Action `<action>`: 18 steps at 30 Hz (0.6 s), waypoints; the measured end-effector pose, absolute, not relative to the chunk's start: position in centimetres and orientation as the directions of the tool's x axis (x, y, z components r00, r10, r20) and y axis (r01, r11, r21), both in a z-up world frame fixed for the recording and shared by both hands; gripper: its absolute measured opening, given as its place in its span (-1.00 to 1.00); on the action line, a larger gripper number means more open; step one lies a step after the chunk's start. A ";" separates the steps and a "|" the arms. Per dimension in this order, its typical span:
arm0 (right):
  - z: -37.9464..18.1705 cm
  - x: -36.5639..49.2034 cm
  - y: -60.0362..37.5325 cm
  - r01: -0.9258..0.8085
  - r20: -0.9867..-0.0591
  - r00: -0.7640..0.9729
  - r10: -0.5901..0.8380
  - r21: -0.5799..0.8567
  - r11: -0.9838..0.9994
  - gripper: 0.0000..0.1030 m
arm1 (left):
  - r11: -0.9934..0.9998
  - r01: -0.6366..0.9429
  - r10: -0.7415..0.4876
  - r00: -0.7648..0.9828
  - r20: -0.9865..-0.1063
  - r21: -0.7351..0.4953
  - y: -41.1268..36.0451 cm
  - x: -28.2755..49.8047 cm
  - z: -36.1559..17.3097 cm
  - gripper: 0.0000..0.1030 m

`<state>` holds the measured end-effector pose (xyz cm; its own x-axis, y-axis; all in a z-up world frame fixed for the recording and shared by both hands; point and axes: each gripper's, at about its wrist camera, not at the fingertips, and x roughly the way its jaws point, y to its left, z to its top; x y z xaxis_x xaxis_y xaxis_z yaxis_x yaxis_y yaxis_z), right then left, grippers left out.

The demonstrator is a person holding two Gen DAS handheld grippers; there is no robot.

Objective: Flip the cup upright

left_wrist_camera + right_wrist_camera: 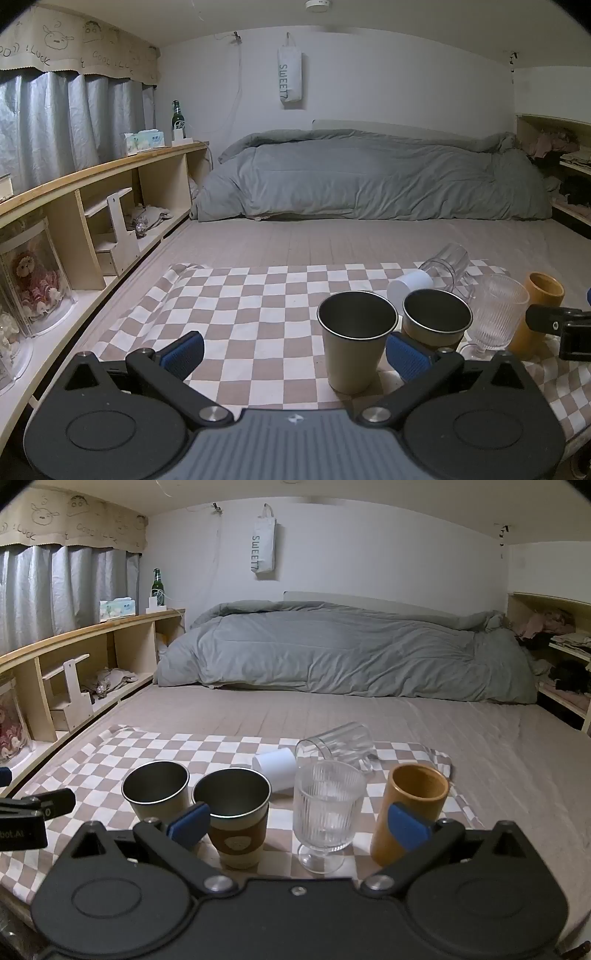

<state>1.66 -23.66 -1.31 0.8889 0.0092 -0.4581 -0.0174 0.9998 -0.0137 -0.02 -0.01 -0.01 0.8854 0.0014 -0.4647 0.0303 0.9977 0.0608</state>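
Note:
On the checkered cloth point(110, 760) stand a plain steel cup point(352, 339) point(157, 792), a steel cup with a brown sleeve point(436, 319) point(236, 816), a ribbed glass goblet point(496, 312) point(327, 812) and an orange tumbler point(541, 310) point(410, 810), all upright. Behind them a white cup point(277, 766) point(410, 284) and a clear glass mug point(340, 744) point(448, 264) lie on their sides. My left gripper point(293, 350) is open and empty, just before the plain steel cup. My right gripper point(299, 825) is open and empty, before the sleeved cup and goblet.
The cloth lies on a bed with a grey duvet point(332, 653) at the far end. A wooden shelf unit point(110, 206) runs along the left with a bottle point(178, 120) and tissue boxes. Shelves with clothes point(557, 657) stand at the right.

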 end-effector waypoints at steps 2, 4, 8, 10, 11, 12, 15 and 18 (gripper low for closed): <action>-1.3 1.6 -23.7 -0.017 -0.457 0.889 0.009 -0.013 1.000 1.00 | 0.998 0.030 0.002 0.885 -0.466 0.061 0.0 0.0 0.0 1.00; -1.3 1.6 -23.7 -0.018 -0.460 0.888 0.010 -0.012 1.000 1.00 | 0.998 0.030 0.002 0.885 -0.466 0.062 0.0 0.0 0.0 1.00; -1.3 1.6 -23.6 -0.018 -0.461 0.888 0.011 -0.011 1.000 1.00 | 0.998 0.030 0.003 0.884 -0.467 0.063 0.0 0.0 0.0 1.00; -1.3 1.6 -23.6 -0.018 -0.460 0.888 0.011 -0.010 1.000 1.00 | 0.998 0.029 0.004 0.884 -0.467 0.064 0.0 0.0 0.0 1.00; -1.3 1.6 -23.7 -0.018 -0.461 0.887 0.011 -0.010 1.000 1.00 | 0.997 0.030 0.004 0.884 -0.467 0.064 0.0 0.0 0.0 1.00; -1.3 1.6 -23.7 -0.018 -0.461 0.887 0.011 -0.010 1.000 1.00 | 0.997 0.030 0.004 0.884 -0.467 0.064 0.0 0.0 0.0 1.00; -1.3 1.6 -23.7 -0.017 -0.462 0.887 0.011 -0.010 1.000 1.00 | 0.997 0.030 0.003 0.884 -0.468 0.064 0.0 0.0 0.0 1.00; -1.3 1.6 -23.7 -0.018 -0.462 0.887 0.011 -0.011 1.000 1.00 | 0.997 0.030 0.004 0.884 -0.467 0.065 0.0 0.0 0.0 1.00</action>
